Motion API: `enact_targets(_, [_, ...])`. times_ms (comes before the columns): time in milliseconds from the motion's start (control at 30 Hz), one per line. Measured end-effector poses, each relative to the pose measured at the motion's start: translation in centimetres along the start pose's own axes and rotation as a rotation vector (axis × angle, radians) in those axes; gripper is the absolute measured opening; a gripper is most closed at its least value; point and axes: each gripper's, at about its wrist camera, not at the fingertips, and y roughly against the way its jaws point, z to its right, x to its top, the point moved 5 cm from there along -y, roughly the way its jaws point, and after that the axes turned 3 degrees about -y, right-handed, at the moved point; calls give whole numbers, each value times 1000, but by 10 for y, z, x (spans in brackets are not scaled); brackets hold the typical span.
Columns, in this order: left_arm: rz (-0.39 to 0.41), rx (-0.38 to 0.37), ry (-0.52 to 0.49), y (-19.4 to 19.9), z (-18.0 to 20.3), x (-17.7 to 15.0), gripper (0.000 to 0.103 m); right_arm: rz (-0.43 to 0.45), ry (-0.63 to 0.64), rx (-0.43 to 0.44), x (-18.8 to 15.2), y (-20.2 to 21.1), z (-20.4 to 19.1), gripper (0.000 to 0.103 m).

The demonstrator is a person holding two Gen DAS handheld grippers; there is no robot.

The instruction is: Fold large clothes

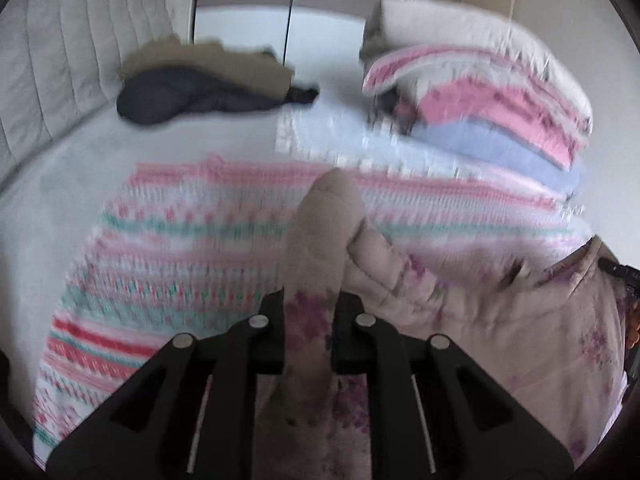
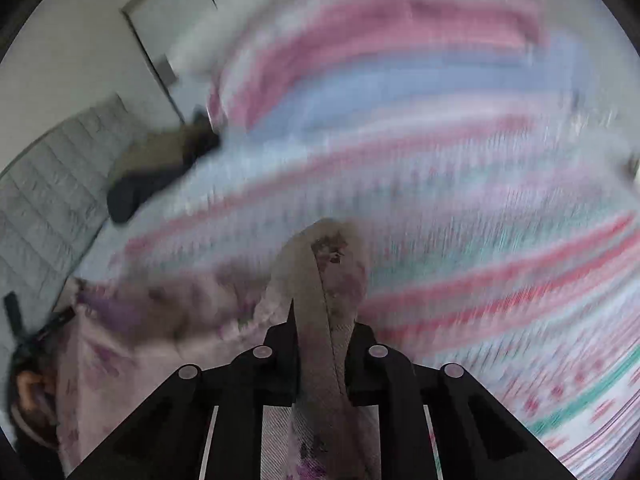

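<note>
Both the left tool (image 1: 310,320) and the right tool (image 2: 322,354) pinch folds of a beige, purple-flowered cloth garment (image 1: 540,340). A striped pink-and-teal knitted blanket (image 1: 180,248) lies beyond at twelve o'clock on the bed (image 1: 60,184).

A home bedroom is showing: a bed (image 1: 60,208) with padded headboard (image 1: 60,60), wardrobe doors (image 1: 240,28), piled bedding (image 1: 480,92).
</note>
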Motion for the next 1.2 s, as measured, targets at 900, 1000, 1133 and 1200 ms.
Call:
enact_targets(900, [-179,121,-55,-79,9,9,71,-102,-109,-202,33,-87,32,43])
enact_targets(1000, [-132,56,-99,-39,43,11,72,-83,-23,-168,32,-52,-3,49])
enact_targets(1133, [-141,-109,-131,2,106,-15,74,-117,153,-118,-10,-29,-86,59])
enact_targets(1200, [-173,-165,-139,5,127,-33,74,-172,222,-45,-42,-33,-126,60])
